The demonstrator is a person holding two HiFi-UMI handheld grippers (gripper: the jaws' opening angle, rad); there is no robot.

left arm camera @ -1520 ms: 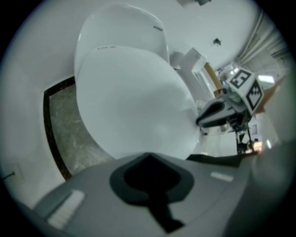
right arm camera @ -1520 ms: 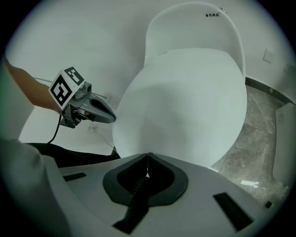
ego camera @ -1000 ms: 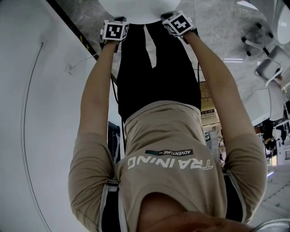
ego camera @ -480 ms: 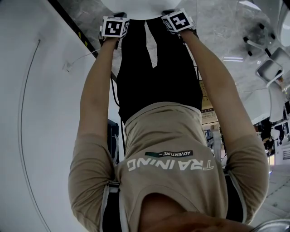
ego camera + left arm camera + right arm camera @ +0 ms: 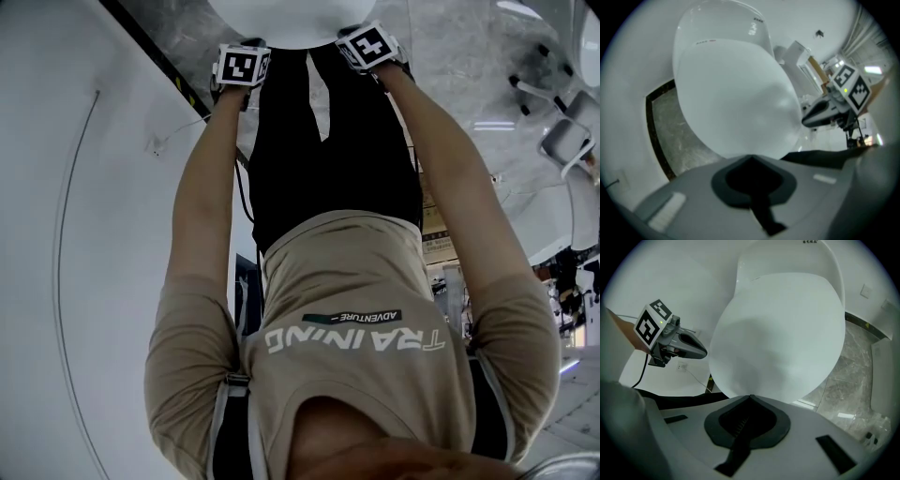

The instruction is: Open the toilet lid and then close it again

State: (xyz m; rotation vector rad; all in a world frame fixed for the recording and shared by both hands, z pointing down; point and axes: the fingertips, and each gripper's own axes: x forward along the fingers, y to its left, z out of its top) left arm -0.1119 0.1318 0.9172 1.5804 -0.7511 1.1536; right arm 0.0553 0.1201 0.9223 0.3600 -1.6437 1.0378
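Head view: what is recorded at the toilet? (Inspector)
Both arms are seen stretched forward. The left gripper [image 5: 246, 45] and the right gripper [image 5: 354, 36] are held side by side at the near rim of the white toilet lid [image 5: 281, 17], which is cut off by the top edge. (Assessor)
How are the fingers found? (Inspector)
In the left gripper view and in the right gripper view alike, the fingers are seen pressed together with nothing between them. Each tip is pointed at the lid's front edge; whether the edge is touched cannot be determined. (Assessor)
And the position of the lid? (Inspector)
It is seen lowered, its rear end against the white back unit [image 5: 740, 23]. Grey marbled floor [image 5: 853, 380] with a dark border is noted beside it, and a white wall [image 5: 75, 234] on the left. (Assessor)
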